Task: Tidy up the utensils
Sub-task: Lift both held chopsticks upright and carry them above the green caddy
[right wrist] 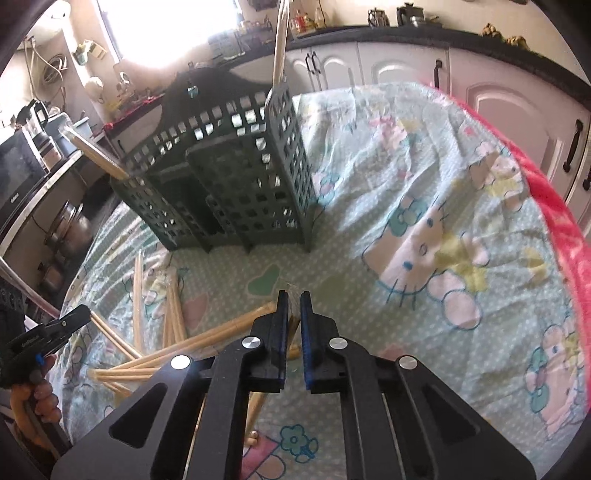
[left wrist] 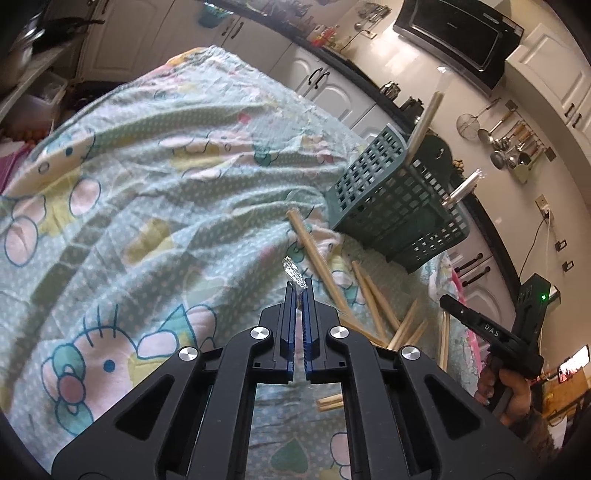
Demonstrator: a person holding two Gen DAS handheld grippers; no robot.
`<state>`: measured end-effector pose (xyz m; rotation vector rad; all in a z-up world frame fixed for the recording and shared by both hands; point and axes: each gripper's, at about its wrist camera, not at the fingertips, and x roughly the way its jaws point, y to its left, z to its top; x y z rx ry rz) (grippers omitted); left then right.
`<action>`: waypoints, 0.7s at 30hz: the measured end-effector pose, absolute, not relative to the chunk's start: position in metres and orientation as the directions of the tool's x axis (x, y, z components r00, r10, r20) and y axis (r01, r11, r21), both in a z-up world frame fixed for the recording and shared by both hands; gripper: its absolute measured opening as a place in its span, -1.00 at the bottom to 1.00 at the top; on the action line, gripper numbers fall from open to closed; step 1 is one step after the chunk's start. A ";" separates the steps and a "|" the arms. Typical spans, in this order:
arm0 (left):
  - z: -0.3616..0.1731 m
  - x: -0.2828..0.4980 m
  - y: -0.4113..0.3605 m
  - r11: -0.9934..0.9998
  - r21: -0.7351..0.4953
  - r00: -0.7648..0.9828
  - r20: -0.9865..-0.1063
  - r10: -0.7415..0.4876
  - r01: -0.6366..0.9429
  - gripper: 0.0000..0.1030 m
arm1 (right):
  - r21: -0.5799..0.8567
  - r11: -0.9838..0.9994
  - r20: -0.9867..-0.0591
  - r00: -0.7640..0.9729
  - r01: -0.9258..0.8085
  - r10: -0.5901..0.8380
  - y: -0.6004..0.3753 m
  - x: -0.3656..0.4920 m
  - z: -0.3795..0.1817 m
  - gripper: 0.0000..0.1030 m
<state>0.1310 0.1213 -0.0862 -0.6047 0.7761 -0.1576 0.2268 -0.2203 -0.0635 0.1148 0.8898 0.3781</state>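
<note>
Up close, the left tool (left wrist: 298,286) is clenched on a thin, shiny, plastic-wrapped utensil (left wrist: 294,274) whose tip juts out past its fingertips. The right tool (right wrist: 291,301) has its fingers nearly together over a crinkled clear wrapper (right wrist: 293,295), but whether it truly grips that is hard to tell. One green lattice caddy (right wrist: 236,177) stands on the far part of the desk, on a cartoon-print cloth (right wrist: 424,206). Two wrapped chopstick pairs stand in the caddy: one (left wrist: 424,122) in the back corner and one (left wrist: 461,190) toward the front. Loose wooden chopsticks (right wrist: 177,354) lie scattered on the cloth near the caddy; roughly eight show, though overlaps make an exact count uncertain. Only the left wrist view shows the microwave (left wrist: 458,33) and hanging ladles (left wrist: 506,142); only the right wrist view shows the red blanket edge (right wrist: 554,206).
</note>
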 end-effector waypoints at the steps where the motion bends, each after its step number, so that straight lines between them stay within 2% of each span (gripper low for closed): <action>1: -0.083 0.130 0.122 0.820 -0.567 0.717 -0.604 -0.348 -0.081 -0.99 | 0.254 0.927 -0.730 0.573 -0.276 0.371 -0.222 0.227 -0.060 -0.88; 13: -0.019 0.126 0.127 0.836 -0.548 0.805 -0.508 -0.306 -0.028 -1.00 | 0.219 0.908 -0.621 0.666 -0.358 0.413 -0.217 0.210 0.004 -0.91; 21: 0.025 0.125 0.107 0.860 -0.507 0.831 -0.453 -0.322 0.057 -1.00 | 0.205 0.883 -0.567 0.684 -0.423 0.459 -0.204 0.195 0.038 -0.91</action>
